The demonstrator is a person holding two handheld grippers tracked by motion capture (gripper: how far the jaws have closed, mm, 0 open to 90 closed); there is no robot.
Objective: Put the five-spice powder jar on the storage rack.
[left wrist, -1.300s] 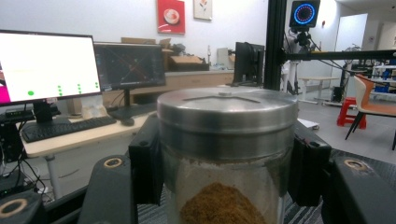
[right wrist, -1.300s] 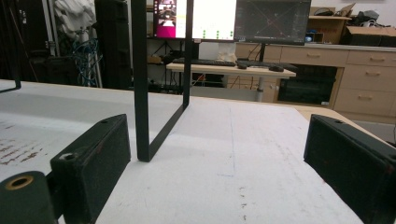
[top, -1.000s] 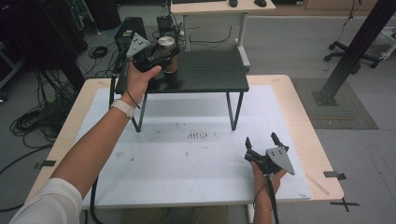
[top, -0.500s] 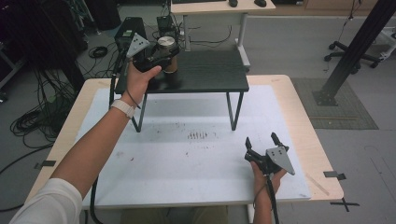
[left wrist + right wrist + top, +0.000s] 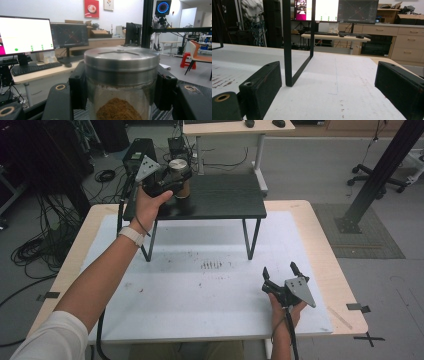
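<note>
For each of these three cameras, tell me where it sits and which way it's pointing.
High view: above the person's side, looking forward and down at the table; both forearms show.
Left gripper view: on the left gripper, facing the steel-lidded jar between its jaws.
Right gripper view: on the right gripper, low over the table, facing the black stand.
Shared: jar, stand.

Silver lid (image 5: 121,58) over clear glass on the jar (image 5: 120,100), brown powder (image 5: 117,110) inside. Black jaws on both grippers. Black stand (image 5: 220,197), white mat (image 5: 200,285) speckled with dark reddish marks, pale wood worktop (image 5: 340,285), white wristband (image 5: 131,236).
</note>
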